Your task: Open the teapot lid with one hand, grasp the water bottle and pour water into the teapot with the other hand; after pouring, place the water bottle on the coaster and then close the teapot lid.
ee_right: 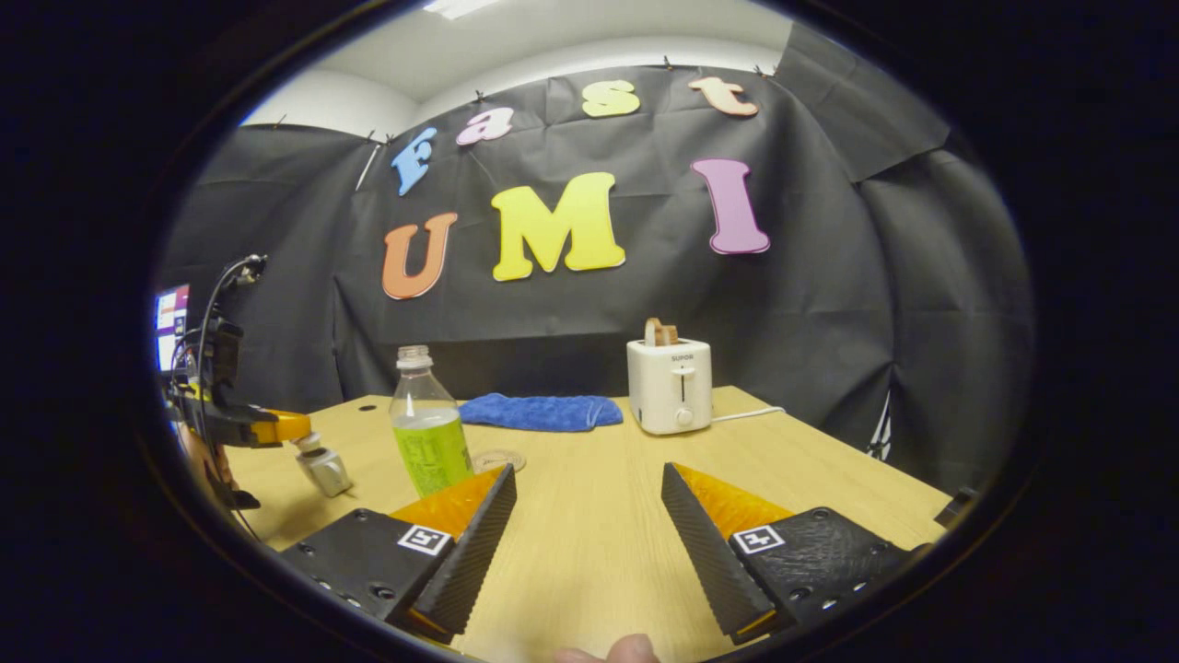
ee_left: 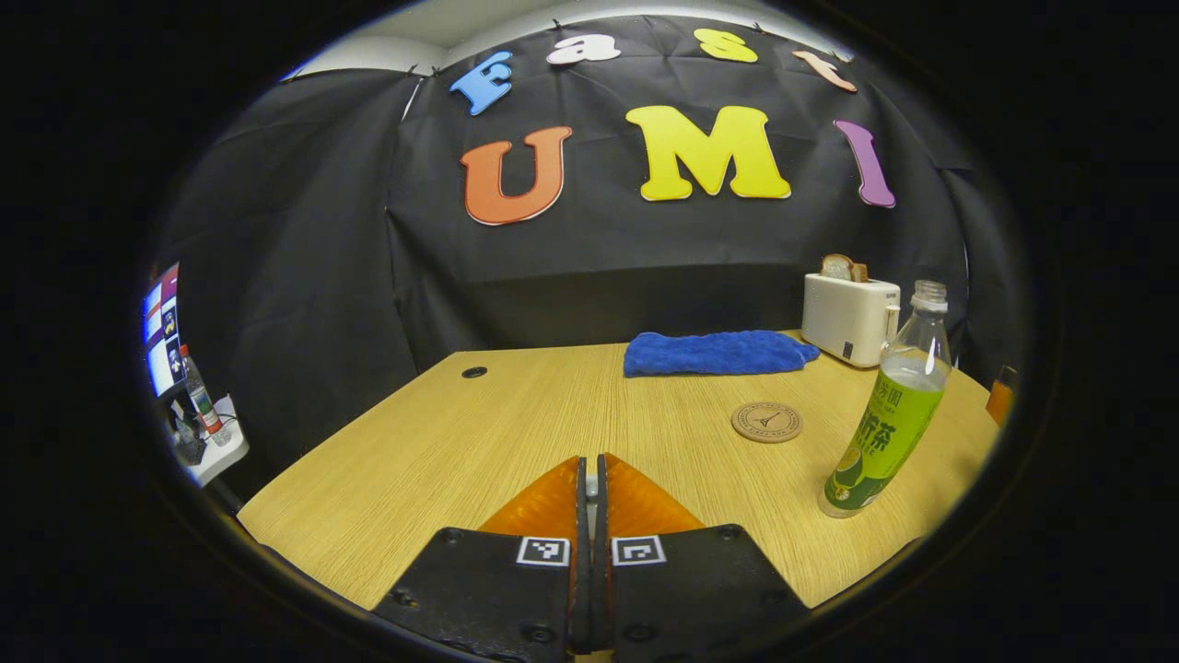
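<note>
A clear water bottle (ee_left: 886,416) with a green label and green drink stands uncapped on the wooden table (ee_left: 442,442), right of my left gripper (ee_left: 590,458). That gripper's fingers are pressed together with a pale sliver between them. In the right gripper view it (ee_right: 281,427) hovers at the far left, its tips at the knob of a small silvery teapot lid (ee_right: 321,466); the pot's body is hard to make out. The round cork coaster (ee_left: 766,422) lies behind the bottle (ee_right: 428,440). My right gripper (ee_right: 587,471) is open and holds nothing, just right of the bottle.
A blue towel (ee_left: 714,353) lies at the back of the table, beside a white toaster (ee_right: 670,384) holding bread, its cord trailing right. A side stand with a screen (ee_left: 161,331) and a bottle is off the table's left edge. A person's fingertip (ee_right: 610,651) shows at the bottom.
</note>
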`<action>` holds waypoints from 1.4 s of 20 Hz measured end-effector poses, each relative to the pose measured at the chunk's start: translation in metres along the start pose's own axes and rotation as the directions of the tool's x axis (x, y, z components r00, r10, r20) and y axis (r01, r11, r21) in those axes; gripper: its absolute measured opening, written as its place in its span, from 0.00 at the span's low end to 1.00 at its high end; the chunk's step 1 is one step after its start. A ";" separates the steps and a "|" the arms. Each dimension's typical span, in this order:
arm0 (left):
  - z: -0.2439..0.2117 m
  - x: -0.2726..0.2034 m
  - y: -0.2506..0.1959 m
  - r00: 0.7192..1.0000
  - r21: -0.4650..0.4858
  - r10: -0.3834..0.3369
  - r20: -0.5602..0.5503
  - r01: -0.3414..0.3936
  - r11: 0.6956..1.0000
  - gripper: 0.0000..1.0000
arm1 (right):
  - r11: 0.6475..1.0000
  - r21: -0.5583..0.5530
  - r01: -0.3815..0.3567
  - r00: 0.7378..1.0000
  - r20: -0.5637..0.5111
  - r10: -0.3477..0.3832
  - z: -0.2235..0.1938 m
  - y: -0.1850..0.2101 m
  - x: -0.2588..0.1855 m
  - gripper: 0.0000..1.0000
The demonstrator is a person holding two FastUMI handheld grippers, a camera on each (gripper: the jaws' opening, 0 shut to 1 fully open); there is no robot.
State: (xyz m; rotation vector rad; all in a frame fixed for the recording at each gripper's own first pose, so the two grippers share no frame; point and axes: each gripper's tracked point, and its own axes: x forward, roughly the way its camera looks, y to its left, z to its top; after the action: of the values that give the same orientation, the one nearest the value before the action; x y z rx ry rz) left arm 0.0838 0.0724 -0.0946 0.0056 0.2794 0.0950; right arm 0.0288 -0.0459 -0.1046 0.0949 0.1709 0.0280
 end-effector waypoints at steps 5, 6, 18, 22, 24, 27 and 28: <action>0.012 -0.028 0.011 0.999 -0.013 0.000 0.049 0.000 1.000 0.02 | 0.996 -0.028 -0.083 0.996 -0.023 0.082 -0.006 0.030 -0.003 0.96; 0.013 -0.033 0.012 0.999 -0.015 0.001 0.053 0.000 1.000 0.03 | 0.994 -0.036 -0.102 0.994 -0.033 0.101 -0.009 0.037 -0.004 0.96; 0.027 -0.074 0.024 0.989 -0.039 -0.036 0.146 0.042 0.998 0.02 | 0.978 -0.117 -0.174 0.982 -0.097 0.163 -0.028 0.090 0.012 0.94; 0.023 -0.077 0.026 0.989 -0.029 -0.058 0.137 0.063 0.998 0.03 | 0.984 -0.109 -0.138 0.988 -0.087 0.129 -0.029 0.092 0.019 0.96; 0.023 -0.079 0.023 0.988 -0.040 -0.070 0.138 0.076 0.996 0.02 | 0.985 -0.109 -0.133 0.988 -0.099 0.122 -0.032 0.095 0.024 0.95; 0.029 -0.084 0.015 0.984 -0.045 -0.096 0.150 0.104 0.994 0.02 | 0.984 -0.118 -0.134 0.987 -0.105 0.122 -0.033 0.101 0.032 0.95; 0.029 -0.085 0.014 0.983 -0.040 -0.099 0.152 0.106 0.994 0.02 | 0.983 -0.116 -0.140 0.985 -0.113 0.127 -0.036 0.104 0.035 0.94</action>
State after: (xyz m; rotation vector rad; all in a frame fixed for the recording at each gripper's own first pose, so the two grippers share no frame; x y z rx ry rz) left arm 0.0088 0.0781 -0.0430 -0.0495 0.1271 -0.0012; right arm 0.0553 0.0621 -0.1357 -0.0186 0.2678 0.1778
